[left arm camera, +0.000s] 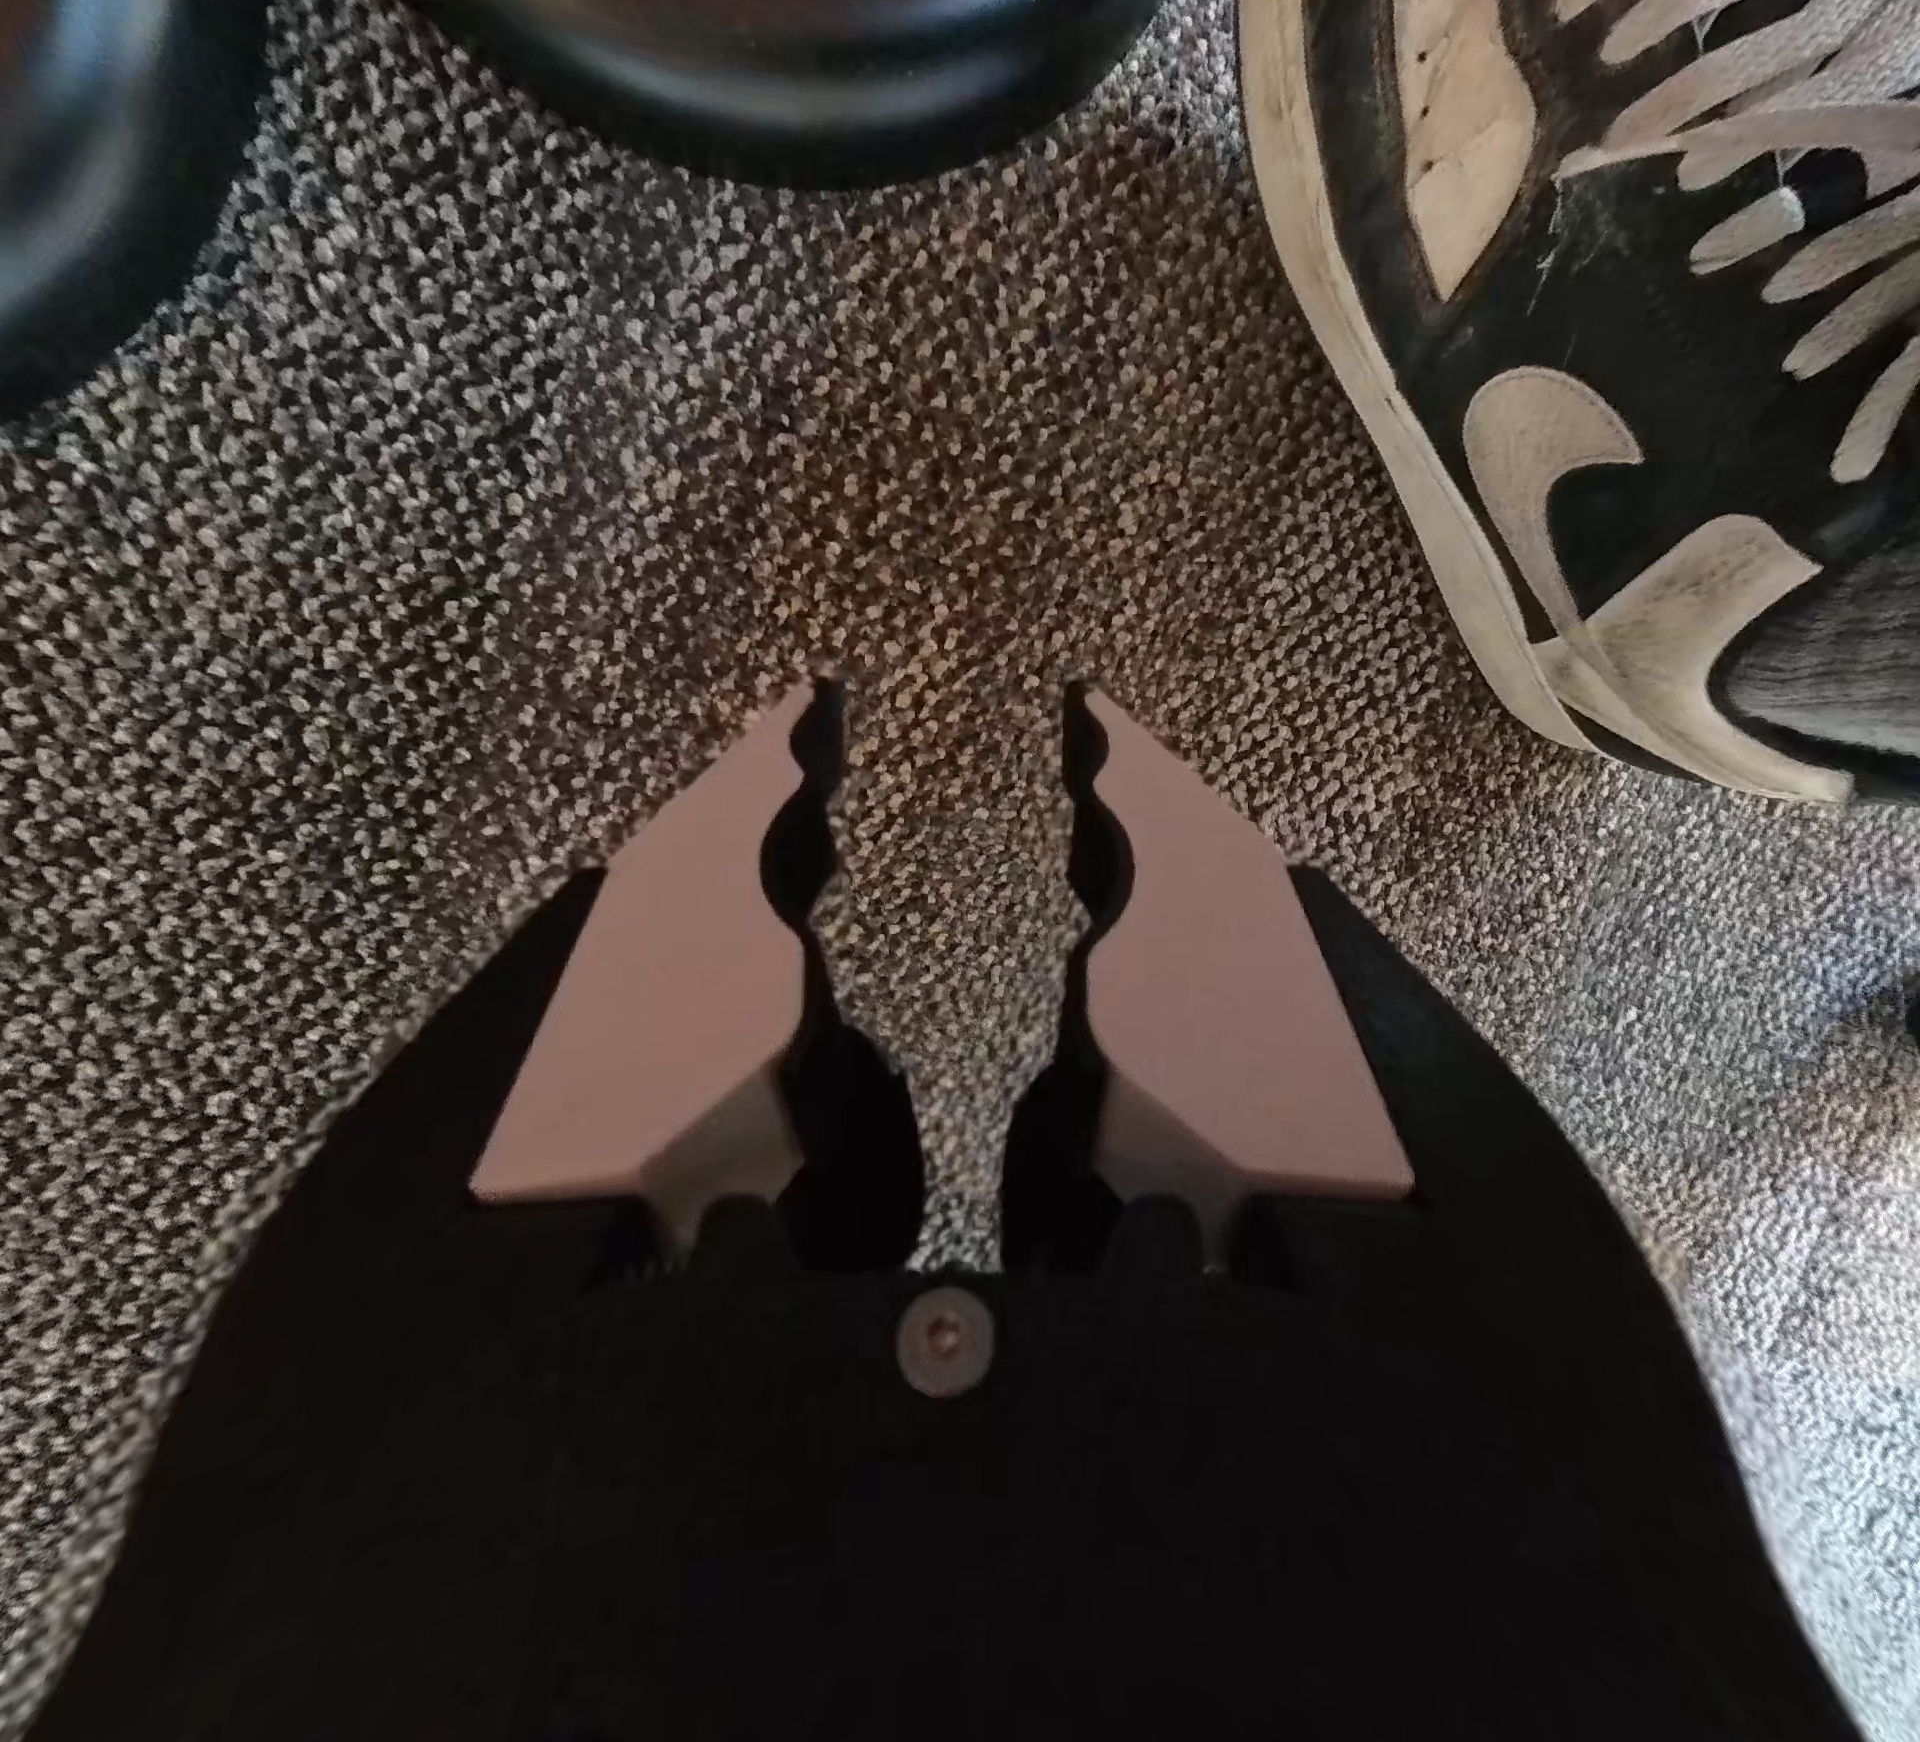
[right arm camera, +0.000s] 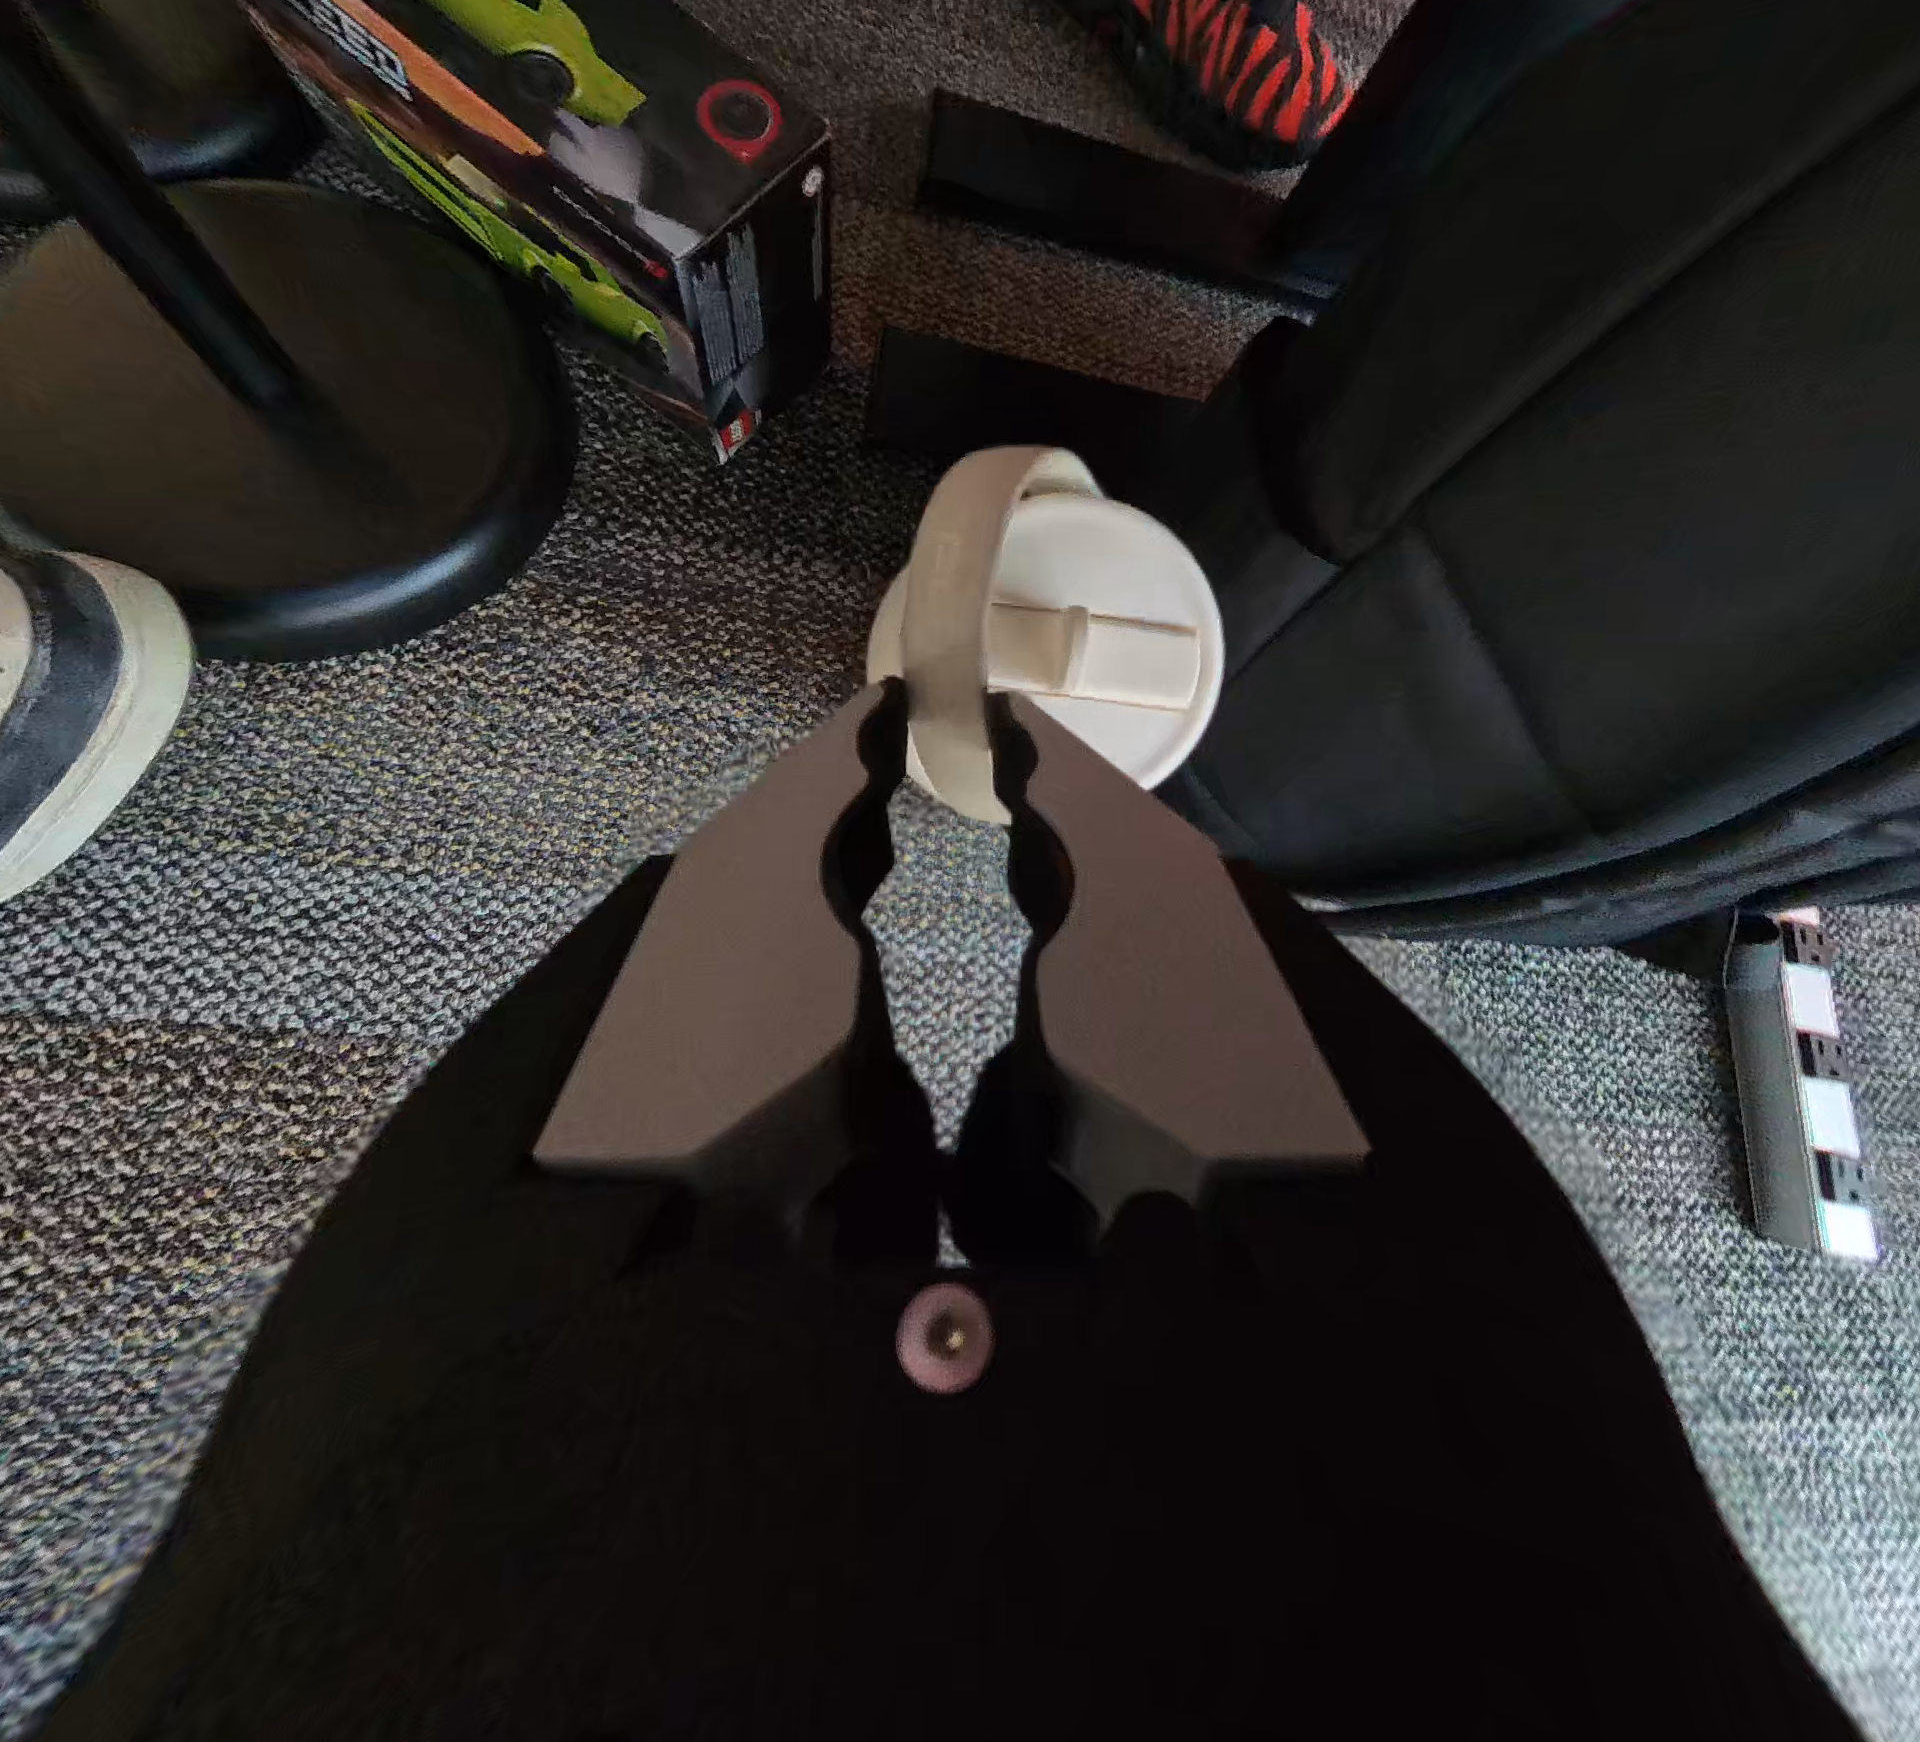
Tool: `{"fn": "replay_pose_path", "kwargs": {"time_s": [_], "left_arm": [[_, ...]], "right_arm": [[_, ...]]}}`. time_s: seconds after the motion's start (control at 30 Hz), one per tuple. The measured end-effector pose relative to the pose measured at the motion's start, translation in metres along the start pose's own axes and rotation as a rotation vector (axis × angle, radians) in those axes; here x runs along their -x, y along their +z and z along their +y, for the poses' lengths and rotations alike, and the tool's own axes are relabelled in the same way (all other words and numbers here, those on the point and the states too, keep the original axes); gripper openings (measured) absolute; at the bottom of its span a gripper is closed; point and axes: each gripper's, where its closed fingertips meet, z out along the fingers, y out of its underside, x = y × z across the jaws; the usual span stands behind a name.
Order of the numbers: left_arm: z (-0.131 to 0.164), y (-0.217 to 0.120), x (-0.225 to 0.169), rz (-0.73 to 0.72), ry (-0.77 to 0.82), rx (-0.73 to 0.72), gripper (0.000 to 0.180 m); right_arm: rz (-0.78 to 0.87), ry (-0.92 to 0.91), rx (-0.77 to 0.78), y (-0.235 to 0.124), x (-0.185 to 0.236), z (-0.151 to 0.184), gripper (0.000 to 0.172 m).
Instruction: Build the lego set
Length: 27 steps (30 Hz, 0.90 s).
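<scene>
Right gripper (right arm camera: 943, 700) pinches the strap (right arm camera: 948, 612) of a cream cup (right arm camera: 1049, 643), both pads pressed on the band. That cup stands upright on grey carpet (right arm camera: 416, 840), lid facing the camera, its slider bar running from nine to three o'clock; the strap loops from twelve to six over the lid's left side. At three o'clock a black bag (right arm camera: 1558, 497) touches the cup. At eleven lies a toy box (right arm camera: 582, 165), at nine a round black base (right arm camera: 312, 445), at four a power strip (right arm camera: 1803, 1090).

Left gripper (left arm camera: 951, 705) hangs with jaws spread over bare carpet (left arm camera: 520, 497). A sneaker (left arm camera: 1558, 290) sits at two o'clock, a black base (left arm camera: 779, 30) at twelve.
</scene>
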Motion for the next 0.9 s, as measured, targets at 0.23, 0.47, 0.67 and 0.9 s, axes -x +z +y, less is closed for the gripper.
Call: {"fn": "replay_pose_path", "kwargs": {"time_s": [0.23,0.47,0.67,0.9], "left_arm": [[0.001,0.0,-0.001,0.001,0.0,0.023,0.04],[0.008,0.007,-0.005,0.02,-0.019,0.049,0.04],[0.004,0.007,0.003,0.007,-0.022,0.056,0.039],[0.002,0.012,-0.008,0.037,-0.01,0.07,0.039]], "right_arm": [[0.007,-0.079,0.036,0.031,-0.014,-0.031,0.014],[0.0,-0.094,0.098,0.017,-0.019,-0.007,0.013],[0.0,-0.047,0.017,0.046,-0.041,-0.045,0.013],[-0.185,0.031,0.086,0.104,-0.02,-0.107,0.012]]}}
